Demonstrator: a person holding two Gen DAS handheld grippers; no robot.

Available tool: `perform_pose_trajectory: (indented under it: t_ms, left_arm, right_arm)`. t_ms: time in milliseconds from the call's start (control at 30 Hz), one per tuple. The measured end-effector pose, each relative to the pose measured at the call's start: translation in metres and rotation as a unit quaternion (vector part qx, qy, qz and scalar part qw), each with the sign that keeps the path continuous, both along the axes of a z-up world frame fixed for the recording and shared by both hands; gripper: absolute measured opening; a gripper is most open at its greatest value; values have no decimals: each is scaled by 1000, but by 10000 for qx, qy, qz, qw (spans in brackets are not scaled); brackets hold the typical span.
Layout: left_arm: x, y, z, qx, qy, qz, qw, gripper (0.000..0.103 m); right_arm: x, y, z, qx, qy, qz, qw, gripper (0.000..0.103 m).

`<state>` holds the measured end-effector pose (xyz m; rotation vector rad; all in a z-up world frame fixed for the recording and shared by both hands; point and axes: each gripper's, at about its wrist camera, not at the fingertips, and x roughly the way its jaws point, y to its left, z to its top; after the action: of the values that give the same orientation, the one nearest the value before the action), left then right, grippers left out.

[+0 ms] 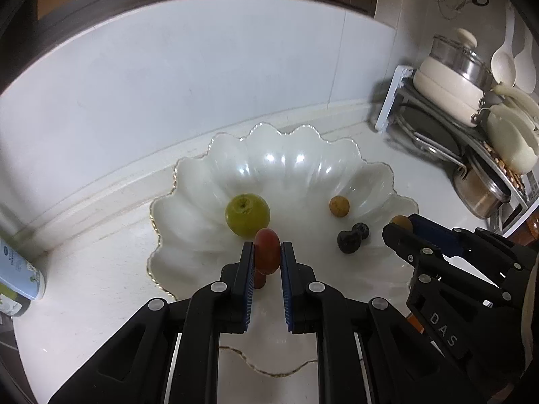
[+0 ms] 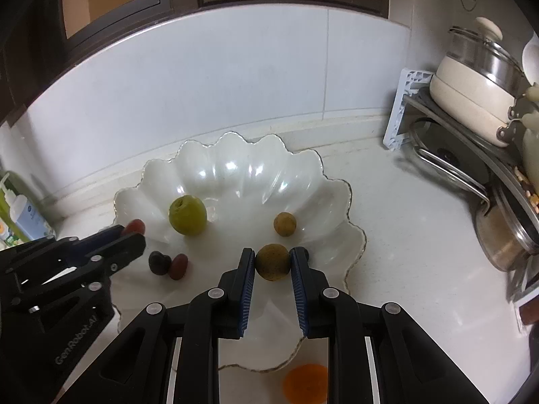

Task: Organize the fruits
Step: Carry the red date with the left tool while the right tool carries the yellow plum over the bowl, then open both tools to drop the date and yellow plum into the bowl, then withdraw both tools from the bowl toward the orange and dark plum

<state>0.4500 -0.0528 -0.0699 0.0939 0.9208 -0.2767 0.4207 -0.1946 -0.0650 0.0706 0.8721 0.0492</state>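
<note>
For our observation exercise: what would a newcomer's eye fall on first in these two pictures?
First, the scalloped white bowl on the counter, with a green fruit at its middle. Next, two black grippers over its near side: the left gripper shut on a red fruit, the right gripper shut on a brown fruit.

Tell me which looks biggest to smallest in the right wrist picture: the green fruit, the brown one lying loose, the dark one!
1. green fruit
2. and 3. unsure: loose brown fruit and dark fruit look alike.
</note>
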Motion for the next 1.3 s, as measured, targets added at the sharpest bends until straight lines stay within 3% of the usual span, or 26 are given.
perform_pose_trajectory:
  t_ms: [200, 300, 700, 1300]
  left_arm:
    - [7, 0, -8, -103, 186, -7, 9998, 19]
    - [7, 1, -8, -112, 158, 23, 9998, 36]
    - [-12, 8, 11, 137, -145, 125, 9997, 36]
    - [-71, 0, 64, -119, -702, -254, 9971, 36]
  right_arm:
    - [7, -3, -3, 23, 80, 35, 10000, 24]
    - [7, -3, -3, 21, 111, 35, 9999, 31]
    - [-13, -6, 11, -36, -72, -32, 10000, 32]
    - [-79, -27, 61, -35, -752, -355, 9965, 32]
